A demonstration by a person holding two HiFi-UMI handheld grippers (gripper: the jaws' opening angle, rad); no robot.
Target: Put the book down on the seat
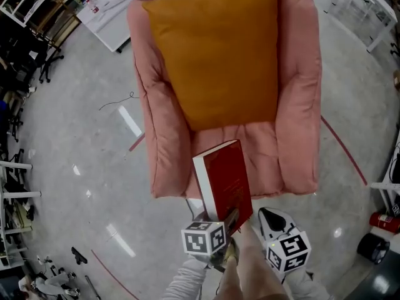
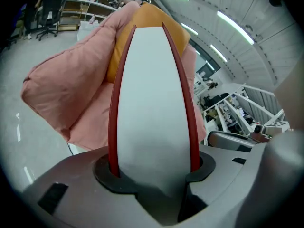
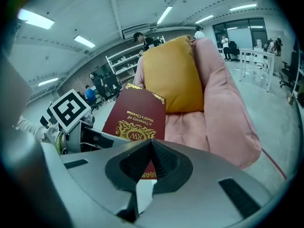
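A red hardback book (image 1: 225, 180) stands on end just in front of the pink armchair's seat (image 1: 265, 144), over its front edge. My left gripper (image 1: 229, 221) is shut on the book's lower end. In the left gripper view the pads press both red covers, with the white page edge (image 2: 152, 103) between them. An orange cushion (image 1: 215, 49) leans on the chair's back. My right gripper (image 1: 267, 216) hangs right of the book with its jaws shut and empty. In the right gripper view the book's gold-printed cover (image 3: 135, 122) shows beyond my right gripper (image 3: 152, 158).
The armchair stands on a glossy grey floor with red tape lines (image 1: 344, 149). A white table (image 1: 109, 14) and shelves (image 1: 37, 5) are at the back left, white desks (image 1: 369, 5) at the back right. A red canister (image 1: 384, 222) lies at the right edge.
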